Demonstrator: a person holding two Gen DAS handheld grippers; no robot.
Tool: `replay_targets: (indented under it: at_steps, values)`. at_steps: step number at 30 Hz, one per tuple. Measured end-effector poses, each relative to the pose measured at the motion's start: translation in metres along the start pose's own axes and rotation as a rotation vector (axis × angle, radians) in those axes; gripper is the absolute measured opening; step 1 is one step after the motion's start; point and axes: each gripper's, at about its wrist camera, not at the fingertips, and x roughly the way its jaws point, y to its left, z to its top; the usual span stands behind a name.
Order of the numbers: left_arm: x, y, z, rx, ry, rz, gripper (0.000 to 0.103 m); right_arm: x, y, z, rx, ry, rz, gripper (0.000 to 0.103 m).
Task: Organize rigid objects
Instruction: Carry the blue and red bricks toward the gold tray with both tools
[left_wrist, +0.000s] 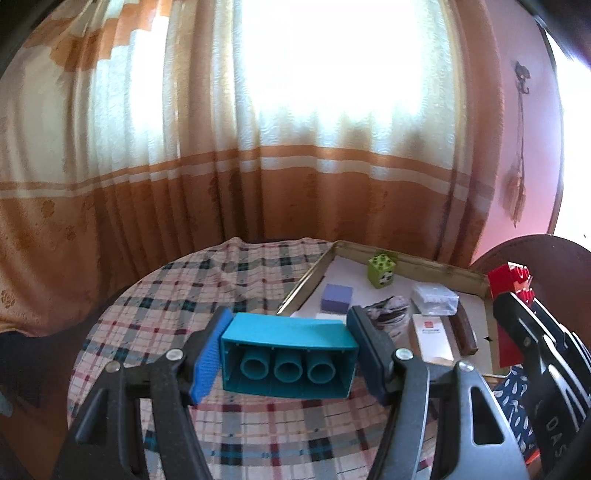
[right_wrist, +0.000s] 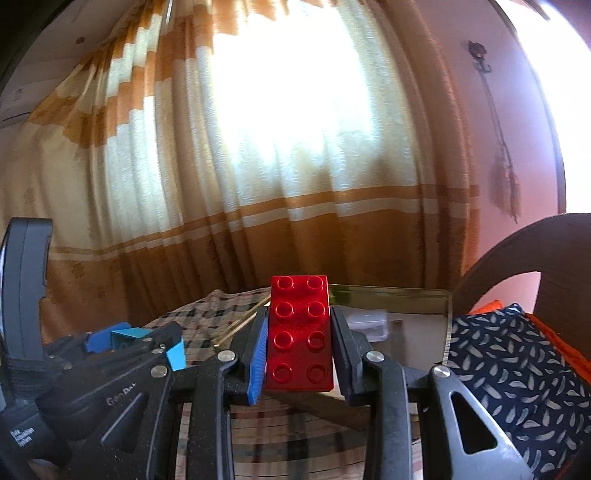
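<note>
My left gripper (left_wrist: 290, 352) is shut on a teal brick (left_wrist: 291, 360), held above the plaid tablecloth with its hollow underside facing the camera. My right gripper (right_wrist: 299, 343) is shut on a red brick (right_wrist: 300, 332), studs up, held in front of the tray. In the left wrist view the red brick (left_wrist: 511, 280) and the right gripper show at the right edge. In the right wrist view the left gripper with the teal brick (right_wrist: 127, 338) shows at the lower left.
A shallow gold-rimmed tray (left_wrist: 436, 266) lies on the round plaid-covered table (left_wrist: 184, 295). It holds a green brick (left_wrist: 383, 272), a purple block (left_wrist: 336, 298), a clear plastic box (left_wrist: 435, 298), a white card and a brown stick. A chair with a patterned cushion (right_wrist: 513, 373) stands to the right. Curtains hang behind.
</note>
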Motion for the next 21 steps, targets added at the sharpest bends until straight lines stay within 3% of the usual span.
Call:
replay_targets:
  at_steps: [21]
  values:
    - [0.039,-0.051,0.019,0.035,0.024,-0.111,0.064,0.016,-0.090,0.024,0.066,-0.040,-0.191,0.034]
